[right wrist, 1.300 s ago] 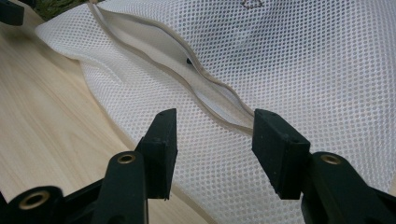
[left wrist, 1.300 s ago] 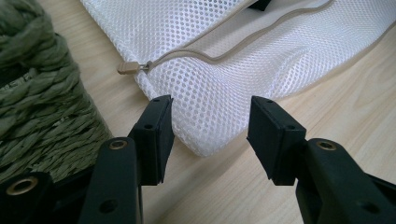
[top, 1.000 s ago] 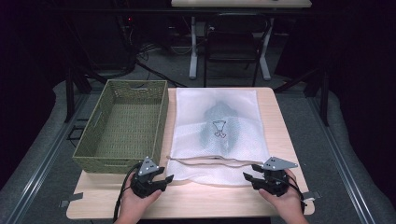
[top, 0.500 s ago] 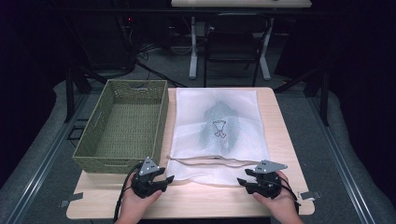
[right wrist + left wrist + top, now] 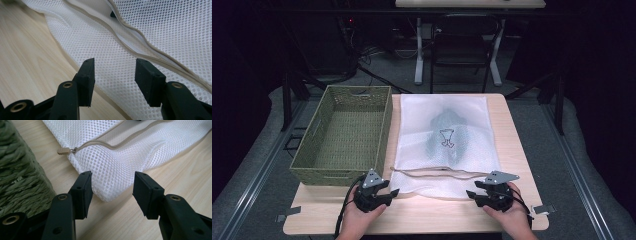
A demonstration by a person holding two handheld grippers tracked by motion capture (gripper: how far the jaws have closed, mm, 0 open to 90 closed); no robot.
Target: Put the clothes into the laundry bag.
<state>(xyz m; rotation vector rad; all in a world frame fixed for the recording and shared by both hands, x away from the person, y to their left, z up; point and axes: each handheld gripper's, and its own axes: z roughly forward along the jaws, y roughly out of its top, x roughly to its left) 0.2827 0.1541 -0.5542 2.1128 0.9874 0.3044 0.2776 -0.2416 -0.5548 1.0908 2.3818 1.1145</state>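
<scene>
Since the earlier frames, the right gripper (image 5: 473, 194) has shifted inward along the near table edge toward the mesh bag (image 5: 444, 145), while the left gripper (image 5: 393, 192) has kept its place. Both grippers rest low on the table (image 5: 437, 220), 1 in each hand, jaws spread and pinching nothing. In the left gripper view, the left gripper (image 5: 112, 187) straddles the bag's near corner (image 5: 110, 170) without pressing it; the zipper pull (image 5: 63, 150) lies just beyond. In the right gripper view, the right gripper (image 5: 115, 72) stands over the mesh (image 5: 120, 62) near the bag's hem, the zipper line (image 5: 140, 37) running past it. The bag lies flat at mid-table, a grey garment (image 5: 447, 135) visible inside. A green woven basket (image 5: 314, 145) sits just beside it on the left. Beyond the light wooden tabletop, the room is dark, with grey floor (image 5: 572, 165), a chair (image 5: 462, 47) and desk legs (image 5: 418, 55) behind.
</scene>
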